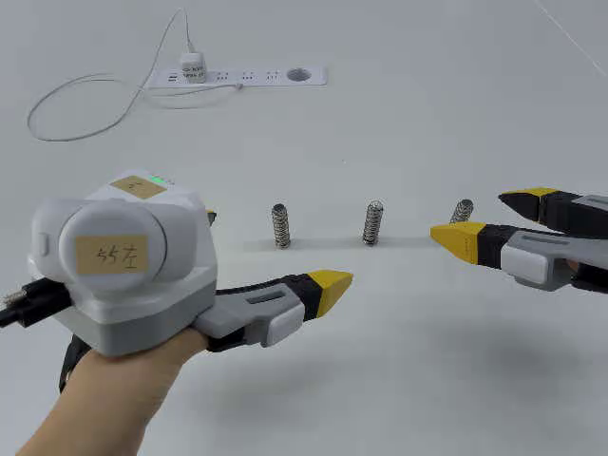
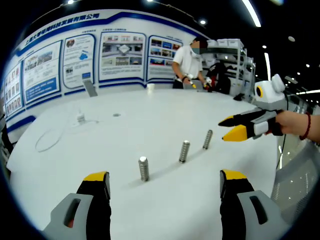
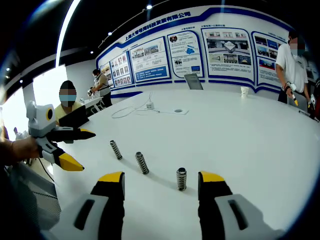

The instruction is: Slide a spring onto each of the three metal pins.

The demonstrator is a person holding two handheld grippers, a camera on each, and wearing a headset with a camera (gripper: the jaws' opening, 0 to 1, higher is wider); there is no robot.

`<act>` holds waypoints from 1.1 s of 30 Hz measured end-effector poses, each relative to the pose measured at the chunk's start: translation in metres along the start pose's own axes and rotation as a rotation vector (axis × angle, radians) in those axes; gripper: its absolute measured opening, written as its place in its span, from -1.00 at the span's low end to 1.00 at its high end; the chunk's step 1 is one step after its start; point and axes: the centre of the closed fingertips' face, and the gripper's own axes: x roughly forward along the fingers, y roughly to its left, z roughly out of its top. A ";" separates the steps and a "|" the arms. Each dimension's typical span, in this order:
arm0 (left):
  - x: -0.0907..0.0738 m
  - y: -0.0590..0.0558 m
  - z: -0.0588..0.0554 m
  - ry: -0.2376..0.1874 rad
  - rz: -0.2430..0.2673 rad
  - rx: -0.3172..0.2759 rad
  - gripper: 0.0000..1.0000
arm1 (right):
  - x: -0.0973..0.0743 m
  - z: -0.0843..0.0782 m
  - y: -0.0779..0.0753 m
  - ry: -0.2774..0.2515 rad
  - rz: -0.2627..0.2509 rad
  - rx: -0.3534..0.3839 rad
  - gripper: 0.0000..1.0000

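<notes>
Started from the middle spring (image 1: 372, 223), upright on the white desk (image 1: 399, 361). Counted a left spring (image 1: 282, 226) to one side of it and a right spring (image 1: 462, 211) to the other, all in one row, evenly spaced and apart. Made out, in the left gripper view, a bright cap atop the left spring, likely the head of a pin (image 2: 143, 160); could not see metal through the other coils. Judged all three pins already sleeved. Noted a slight lean in the right spring, away from the middle spring.

Found the right tool (image 1: 484, 215) beyond the right spring from the middle spring, jaws spread wide and empty, that spring just ahead of the gap, near but not touching. Found the left tool (image 2: 165, 176) nearer the person than the middle spring, out past the left spring, jaws likewise parted, holding nothing. Spotted a power strip (image 1: 247, 76) well behind the middle spring.

Took the step in hand for a last check. Reckoned the next move either a light straightening of the leaning spring or a clean retreat without brushing the row.
</notes>
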 end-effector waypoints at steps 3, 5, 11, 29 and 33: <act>-0.001 -0.001 0.000 0.004 -0.007 0.002 0.90 | -0.004 0.000 0.002 0.003 0.004 0.004 0.29; -0.003 -0.002 0.001 0.008 -0.013 0.011 0.90 | -0.008 -0.001 0.004 0.009 0.004 -0.001 0.35; -0.008 -0.005 0.002 0.008 -0.026 0.019 0.95 | -0.015 -0.005 0.006 0.026 0.005 0.006 0.46; -0.016 -0.006 0.003 0.011 -0.038 0.005 0.99 | -0.028 -0.015 0.018 0.062 0.030 -0.041 0.70; -0.017 -0.006 0.001 0.019 -0.033 0.007 0.99 | -0.028 -0.019 0.019 0.091 0.022 -0.077 0.74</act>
